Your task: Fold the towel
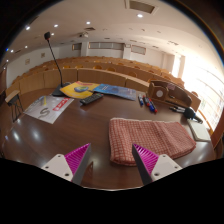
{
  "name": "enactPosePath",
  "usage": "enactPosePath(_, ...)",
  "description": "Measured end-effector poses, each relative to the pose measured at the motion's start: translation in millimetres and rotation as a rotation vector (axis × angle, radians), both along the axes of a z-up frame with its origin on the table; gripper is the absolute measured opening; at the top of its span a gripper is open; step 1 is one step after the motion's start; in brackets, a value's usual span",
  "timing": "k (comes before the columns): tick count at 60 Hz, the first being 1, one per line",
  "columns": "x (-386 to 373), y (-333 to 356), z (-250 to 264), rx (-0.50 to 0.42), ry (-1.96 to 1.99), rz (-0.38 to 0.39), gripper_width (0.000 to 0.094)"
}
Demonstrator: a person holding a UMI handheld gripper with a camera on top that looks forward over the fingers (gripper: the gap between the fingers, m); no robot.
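Fingers (110, 160) spread wide, pink pads bare, nothing pinched. Pink waffle-weave towel (150, 138) lies just ahead on the dark wooden table (95, 125), looks doubled over, edges uneven; judged partly folded, at least one fold left. Beyond: yellow sheet (77, 90), blue sheet (115, 91), white poster (50, 108), pens. Far: wood-panelled walls, ceiling spotlights, bright windows.

Dim room, ceiling spotlights, fisheye warp
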State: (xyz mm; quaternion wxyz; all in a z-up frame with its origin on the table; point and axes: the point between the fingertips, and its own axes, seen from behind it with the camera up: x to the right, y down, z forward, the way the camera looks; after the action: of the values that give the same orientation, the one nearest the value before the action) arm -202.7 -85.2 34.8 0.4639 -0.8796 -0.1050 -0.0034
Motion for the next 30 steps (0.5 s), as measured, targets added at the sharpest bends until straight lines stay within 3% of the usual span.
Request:
enactPosePath(5, 13.6, 38.3, -25.1, -0.038, -0.036, 0.014, 0.0807)
enactPosePath(10, 15.9, 61.6, -41.1, -0.061, -0.040, 0.043, 0.0672)
enactPosePath(16, 20.6, 70.4, -40.3, -0.068, -0.034, 0.062, 0.0370)
enactPosePath(19, 24.5, 72.9, -37.0, -0.058, -0.046, 0.060, 0.0116)
enactPosePath(20, 27.8, 74.9, -35.3, -0.050, -0.050, 0.048, 0.0074)
enactPosePath(23, 25.6, 74.0, -38.6, -0.061, -0.023, 0.033, 0.0058)
enactPosePath(30, 6.3, 56.5, -26.3, -0.103, 0.091, 0.084, 0.0047)
